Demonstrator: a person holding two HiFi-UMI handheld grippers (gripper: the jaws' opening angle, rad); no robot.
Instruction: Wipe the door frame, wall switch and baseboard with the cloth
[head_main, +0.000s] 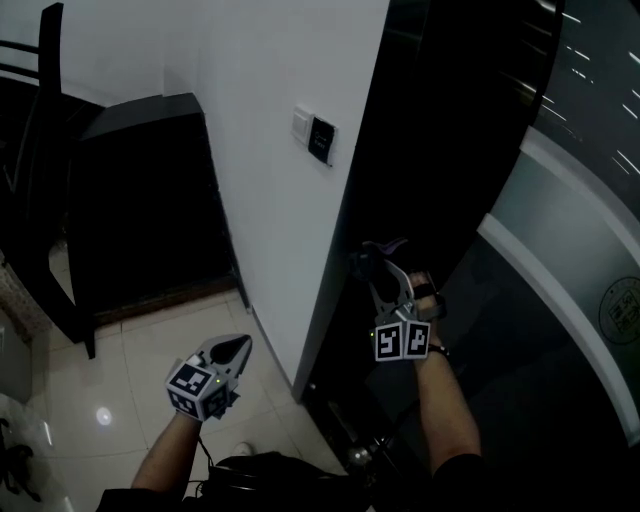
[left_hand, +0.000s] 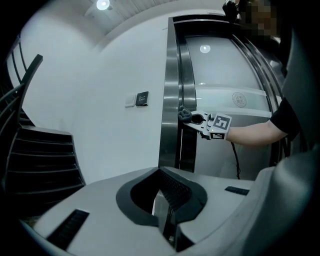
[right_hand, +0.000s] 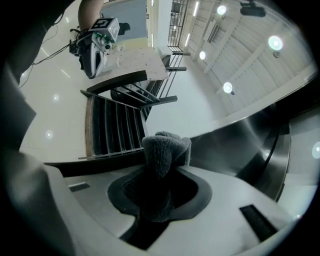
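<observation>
**Grey cloth (right_hand: 162, 150) held at the dark door frame (head_main: 365, 160)**

The right hand-held gripper (head_main: 372, 262) had its jaws clamped on the cloth, right at the frame and lower than the wall switch (head_main: 321, 139). The left hand-held gripper (head_main: 232, 350) hung left of the frame, jaws together, gripping nothing.

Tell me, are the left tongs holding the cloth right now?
No, the left tongs are shut on nothing, while the cloth is clamped in the right tongs.
</observation>
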